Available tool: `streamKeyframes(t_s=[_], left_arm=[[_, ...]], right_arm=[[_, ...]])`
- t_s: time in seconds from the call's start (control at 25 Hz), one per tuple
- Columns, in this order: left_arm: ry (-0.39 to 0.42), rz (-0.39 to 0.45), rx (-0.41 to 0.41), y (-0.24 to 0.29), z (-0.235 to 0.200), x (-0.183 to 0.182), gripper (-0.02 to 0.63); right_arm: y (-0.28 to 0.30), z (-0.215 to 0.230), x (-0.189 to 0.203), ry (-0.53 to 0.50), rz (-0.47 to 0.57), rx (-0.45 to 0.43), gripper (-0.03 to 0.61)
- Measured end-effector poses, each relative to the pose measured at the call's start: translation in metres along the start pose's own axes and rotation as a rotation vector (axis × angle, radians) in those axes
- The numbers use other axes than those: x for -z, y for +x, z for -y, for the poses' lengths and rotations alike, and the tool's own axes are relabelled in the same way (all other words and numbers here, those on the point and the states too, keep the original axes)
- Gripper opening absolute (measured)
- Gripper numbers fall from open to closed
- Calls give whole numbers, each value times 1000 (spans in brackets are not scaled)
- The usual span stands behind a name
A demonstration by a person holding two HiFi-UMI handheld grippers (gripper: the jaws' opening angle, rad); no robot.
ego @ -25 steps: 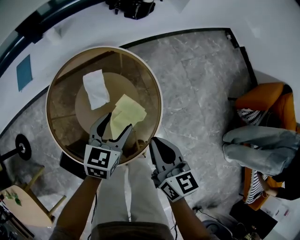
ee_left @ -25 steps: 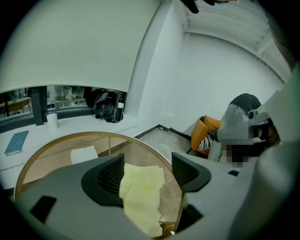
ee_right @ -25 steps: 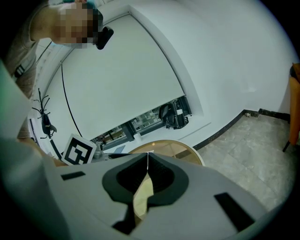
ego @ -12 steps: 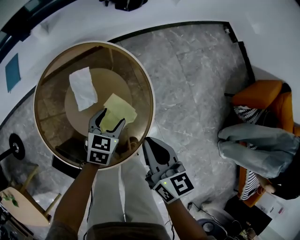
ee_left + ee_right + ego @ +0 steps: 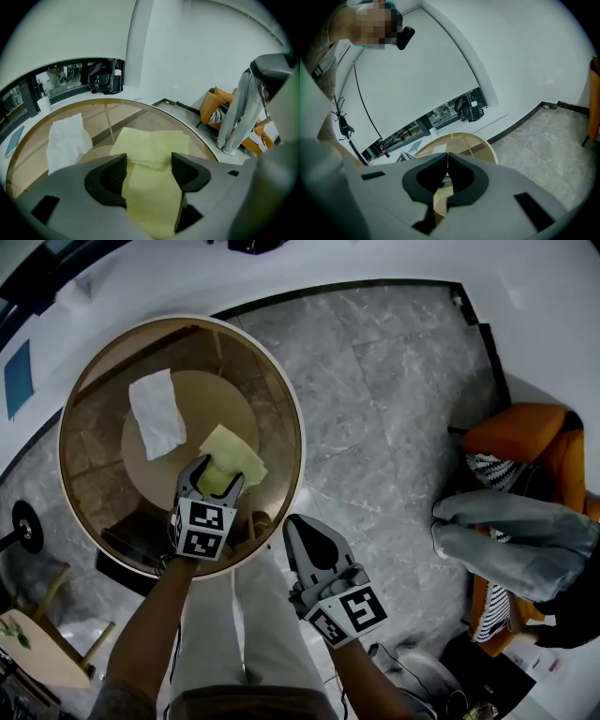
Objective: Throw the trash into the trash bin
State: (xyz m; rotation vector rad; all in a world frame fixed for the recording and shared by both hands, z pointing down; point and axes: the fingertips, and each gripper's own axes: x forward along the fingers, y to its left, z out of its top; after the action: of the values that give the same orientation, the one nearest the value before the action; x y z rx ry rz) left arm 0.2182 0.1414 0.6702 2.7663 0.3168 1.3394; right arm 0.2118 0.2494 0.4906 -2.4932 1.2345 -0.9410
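A yellow paper sheet (image 5: 234,454) (image 5: 152,145) lies on the round glass table (image 5: 291,390) (image 5: 199,138), right of a crumpled white tissue (image 5: 155,413) (image 5: 65,140). My left gripper (image 5: 214,474) (image 5: 149,173) reaches over the table's near side, shut on the yellow sheet's near edge, which is bunched up between the jaws. My right gripper (image 5: 305,526) (image 5: 447,157) hangs off the table above the floor, shut with its tips touching and nothing between them. No trash bin is clearly in view.
An orange chair (image 5: 525,437) with a grey garment (image 5: 516,540) draped over it stands at the right. A dark bag (image 5: 103,77) sits on the far ledge. A small wooden seat (image 5: 28,643) and a black disc (image 5: 14,526) are at the left.
My left gripper has moved forward over the yellow sheet and its jaws have narrowed from wide open onto the paper. The right gripper has barely shifted.
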Motion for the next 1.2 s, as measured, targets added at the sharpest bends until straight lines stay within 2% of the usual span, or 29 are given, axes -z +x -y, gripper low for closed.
streamKeyframes(t_s=[0.16,0.24,0.4,0.48,0.96,1.2], left_arm=[[-6,-2,-12,1,0,-1,297],[-1,-2,-24,-2,0,-2,241],[-3,-5,-42,-8,-2,1,71],[-17,3,-31,-12,0,0,45],[-117,113,-2,-68,1,-28,31],[-203,163,-46,-120,-23,-33,31]], right_arm=[[-1,4,3,2,-14,-5,20],[-2,5,4,3,-17,-10,20],[-2,4,5,2,-20,-23,20],[-2,2,5,-4,-22,-30,20],[2,-27,3,-46,-46,-91,20],[22,-62,-8,-93,-66,-163,18]])
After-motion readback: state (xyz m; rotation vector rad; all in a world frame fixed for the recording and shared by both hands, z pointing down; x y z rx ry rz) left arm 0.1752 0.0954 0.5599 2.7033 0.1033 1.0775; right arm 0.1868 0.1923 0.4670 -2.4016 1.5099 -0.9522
